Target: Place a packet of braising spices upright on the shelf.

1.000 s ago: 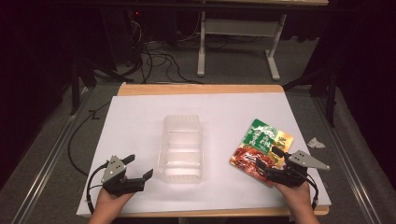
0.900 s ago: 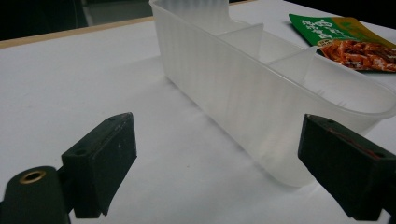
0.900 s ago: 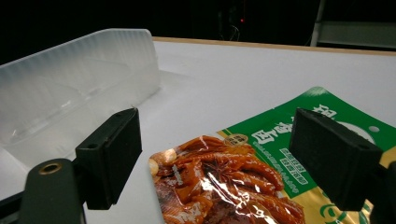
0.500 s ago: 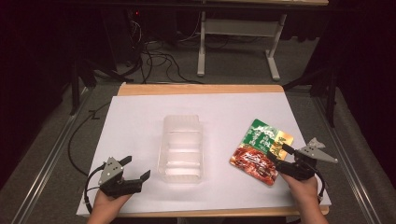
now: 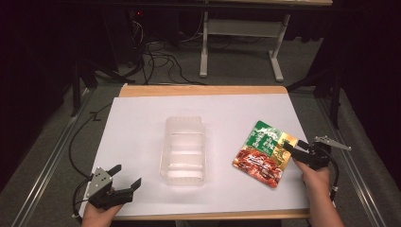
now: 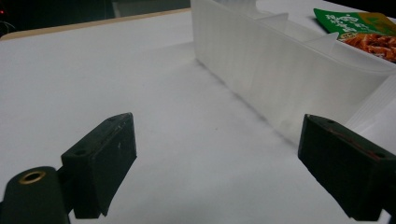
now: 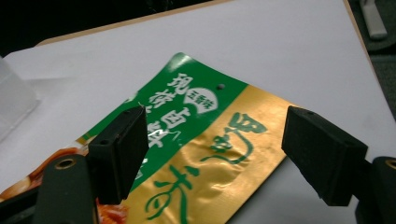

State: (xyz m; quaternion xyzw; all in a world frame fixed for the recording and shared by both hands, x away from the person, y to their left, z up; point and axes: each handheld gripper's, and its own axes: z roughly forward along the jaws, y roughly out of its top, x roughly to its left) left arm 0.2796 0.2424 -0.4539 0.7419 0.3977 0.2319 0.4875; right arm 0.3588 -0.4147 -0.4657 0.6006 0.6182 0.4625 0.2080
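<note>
The right gripper [image 5: 289, 148], jaws spread and just closing slightly, sits at the snack pouch [image 5: 265, 152], seemingly without pinching it. The left gripper [image 5: 126, 177] rests spread beside the clear tray [image 5: 184, 149].

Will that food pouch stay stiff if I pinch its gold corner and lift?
Probably not: the pouch lies flat and its foil shows wrinkles, so it will likely droop. The glossy film may slip in the right tool. It looks thin, so likely light.

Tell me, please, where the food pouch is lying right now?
In the high view the food pouch lies flat on the white table cover, right of the clear plastic container, with the right gripper at its right edge, jaws open.
</note>
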